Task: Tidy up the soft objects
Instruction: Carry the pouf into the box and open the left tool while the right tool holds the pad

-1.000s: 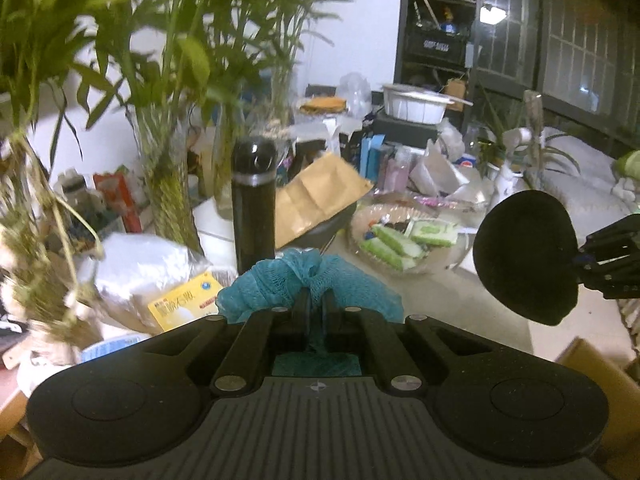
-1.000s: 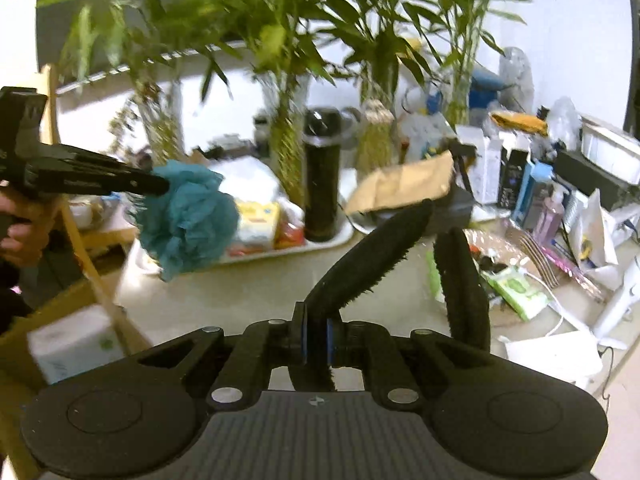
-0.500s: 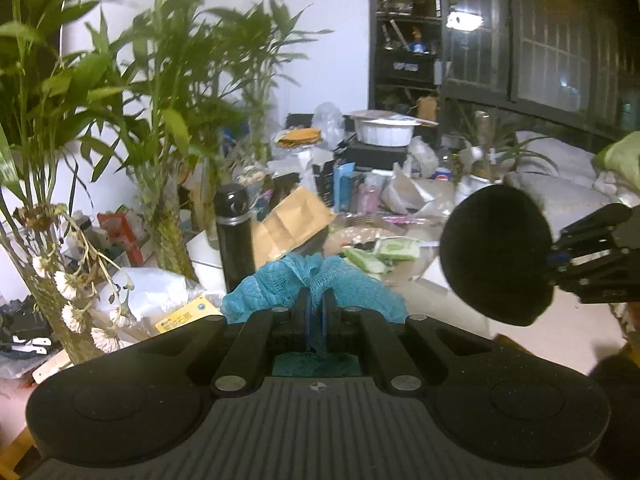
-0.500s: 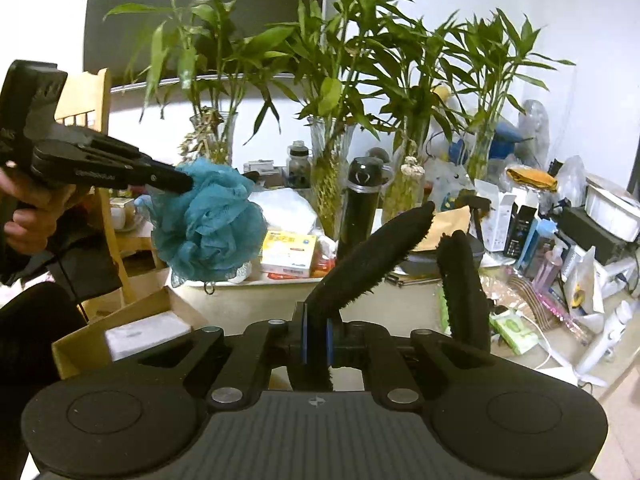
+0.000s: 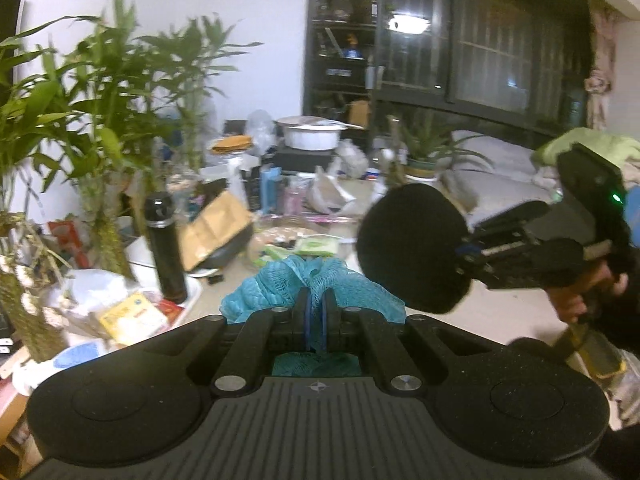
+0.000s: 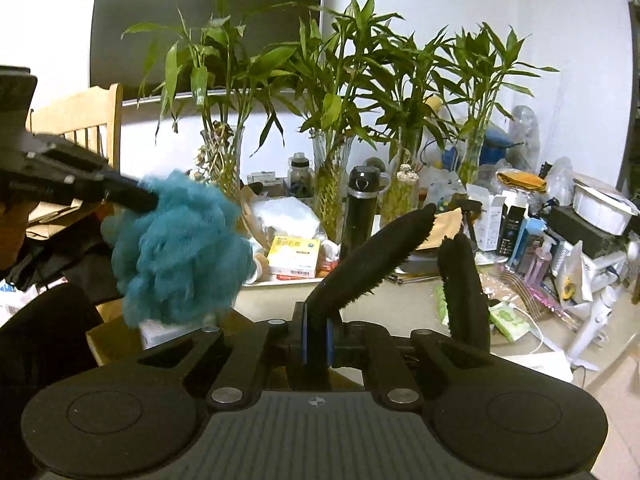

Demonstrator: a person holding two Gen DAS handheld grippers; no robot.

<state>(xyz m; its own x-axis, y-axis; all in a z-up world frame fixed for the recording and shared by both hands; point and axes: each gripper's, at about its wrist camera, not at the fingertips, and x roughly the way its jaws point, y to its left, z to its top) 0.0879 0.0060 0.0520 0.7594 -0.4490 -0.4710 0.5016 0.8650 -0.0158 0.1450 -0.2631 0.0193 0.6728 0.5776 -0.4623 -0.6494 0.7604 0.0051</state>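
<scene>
Cluttered beige table (image 6: 400, 304) under bamboo vases. The left gripper (image 5: 316, 300) pinches a light, squashy teal mesh bath pouf (image 6: 176, 252) aloft; the right gripper (image 6: 316, 334) clamps a floppy black round pad (image 5: 412, 248) by its edge.

The left gripper's fingers (image 5: 316, 304) hide much of the teal loofah (image 5: 312, 280).

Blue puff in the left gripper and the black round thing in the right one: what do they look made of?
The blue puff looks like gathered plastic mesh netting, matte and bunched in ruffles, probably a bath sponge. The black round thing looks like a soft fuzzy pad, matte, with short fibres fraying along its edge; whether plush or foam, I cannot tell.
</scene>
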